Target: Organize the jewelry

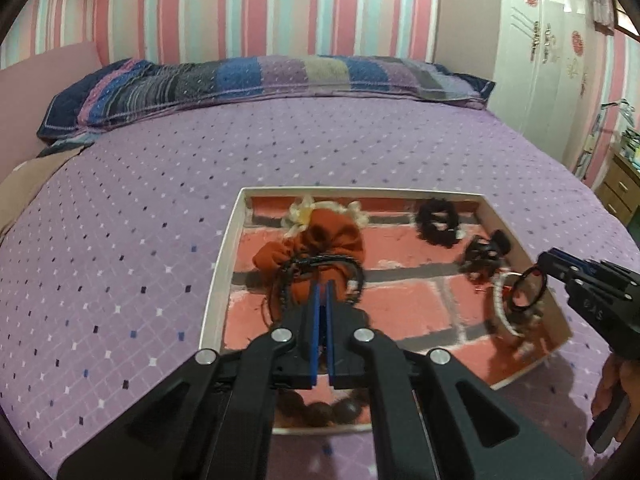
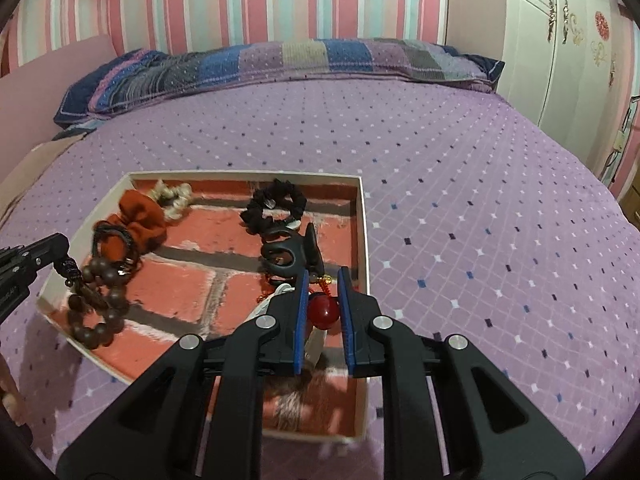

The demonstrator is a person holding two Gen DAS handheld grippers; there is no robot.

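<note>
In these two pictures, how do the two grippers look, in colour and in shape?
Both the left gripper and the right gripper have matte black bodies with triangular cut-outs, round silver pivot bolts and flat blue pads lining the fingers. The right gripper's side carries pale lettering, too small to read. No cables or sleeves show.

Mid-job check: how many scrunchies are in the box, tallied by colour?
Orange scrunchie: 1
Cream scrunchie: 1
Black scrunchie: 1
Total: 3, all inside the box.
</note>
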